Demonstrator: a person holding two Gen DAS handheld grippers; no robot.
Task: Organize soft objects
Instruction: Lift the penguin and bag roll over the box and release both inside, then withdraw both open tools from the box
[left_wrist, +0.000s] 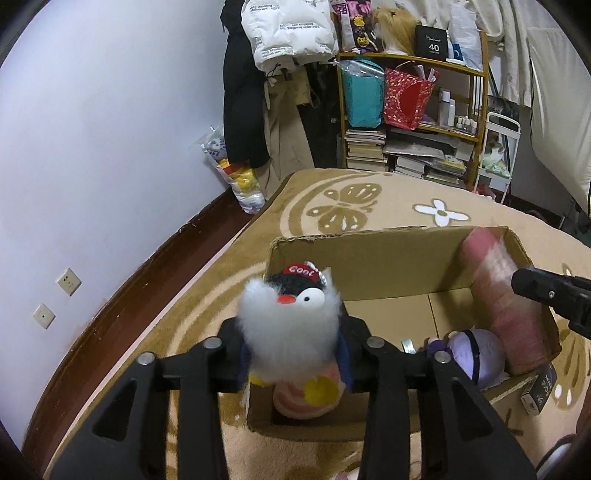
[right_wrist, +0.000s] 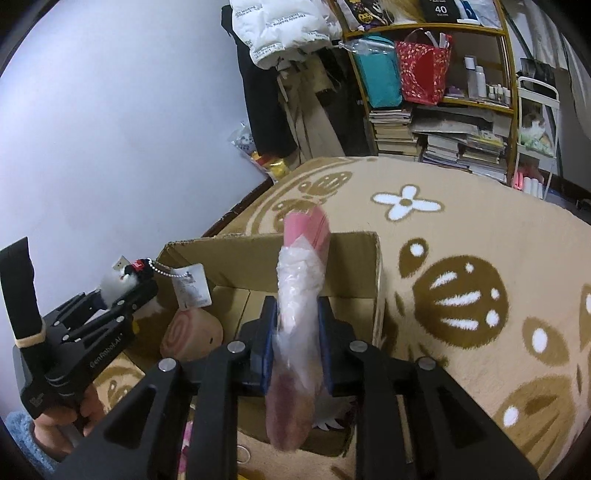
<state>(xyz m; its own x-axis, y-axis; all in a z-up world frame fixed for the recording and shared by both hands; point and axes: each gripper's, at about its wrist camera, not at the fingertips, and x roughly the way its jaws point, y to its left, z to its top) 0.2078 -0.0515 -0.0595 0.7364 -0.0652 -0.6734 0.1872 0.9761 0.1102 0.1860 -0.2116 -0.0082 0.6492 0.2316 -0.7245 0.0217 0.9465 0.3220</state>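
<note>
Two tongs are in view, each clamped on one soft item. The left tongs (left_wrist: 291, 354) grip one fluffy white penguin plush (left_wrist: 290, 317) with a black head, red beak and a red cap lettered "cool"; a ball chain and paper tag (right_wrist: 192, 286) hang from it, and it is held above the near-left corner of the box. The right tongs (right_wrist: 297, 332) grip one long pink roll (right_wrist: 299, 302), cylindrical, its middle wrapped in crinkled clear plastic, its far end bare pink; it stands tilted over the box's right side. One open cardboard box (left_wrist: 369, 254), corrugated, brown, with a ragged upper rim, sits on a plush beige carpet (right_wrist: 480, 229) patterned with brown ovals and white flowers. Inside the box lie two soft items: one pink-and-white spiral-striped plush (right_wrist: 192, 332), roll-shaped, at the left end directly below the penguin, and one rounded lavender plush (left_wrist: 476, 354) with a dark band near the right end, next to the roll. One small dark carton (left_wrist: 541, 391) lies on the carpet just outside the box's near-right corner.
</note>
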